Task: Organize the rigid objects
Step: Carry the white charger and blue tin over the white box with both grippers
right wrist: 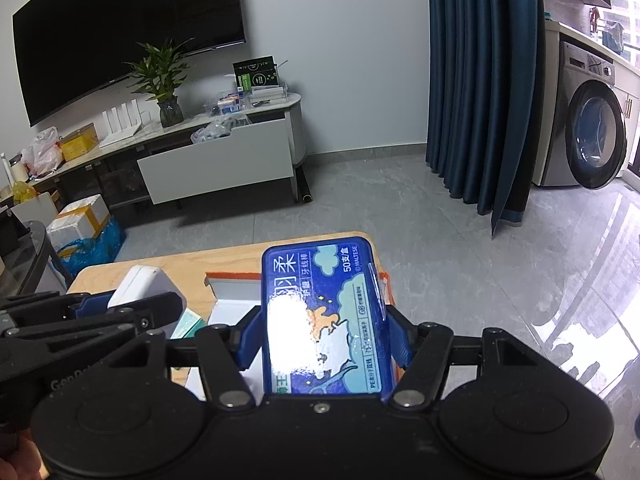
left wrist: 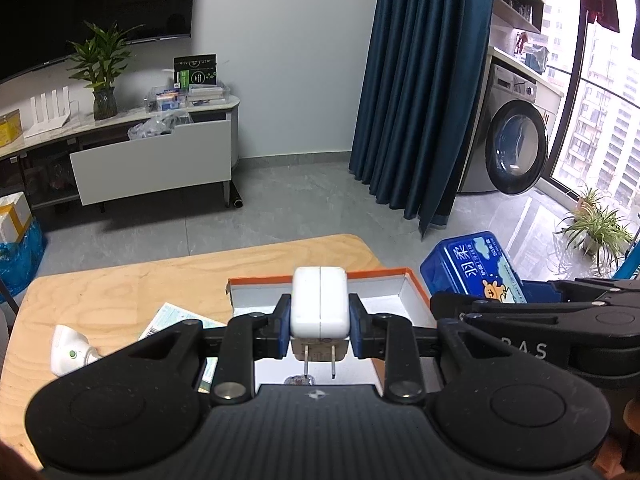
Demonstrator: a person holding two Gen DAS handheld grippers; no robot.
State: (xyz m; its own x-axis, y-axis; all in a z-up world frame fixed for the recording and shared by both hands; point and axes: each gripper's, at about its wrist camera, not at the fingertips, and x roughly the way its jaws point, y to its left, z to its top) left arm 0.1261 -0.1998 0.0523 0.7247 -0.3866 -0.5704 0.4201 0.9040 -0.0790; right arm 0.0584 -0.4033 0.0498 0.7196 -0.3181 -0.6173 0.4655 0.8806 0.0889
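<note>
My left gripper (left wrist: 319,326) is shut on a white plug charger (left wrist: 319,304), prongs pointing back at the camera, held above an open orange-rimmed white box (left wrist: 412,284) on the wooden table (left wrist: 120,292). My right gripper (right wrist: 324,334) is shut on a blue floss-pick box (right wrist: 320,312) and holds it above the right end of the orange-rimmed box (right wrist: 236,292). In the left wrist view the blue box (left wrist: 476,268) shows at the right; in the right wrist view the charger (right wrist: 140,284) shows at the left.
A white device with a green button (left wrist: 70,350) and a teal printed leaflet (left wrist: 168,320) lie on the table left of the box. Beyond the table are grey floor, a TV cabinet (left wrist: 152,160), a blue curtain (left wrist: 420,80) and a washing machine (left wrist: 512,140).
</note>
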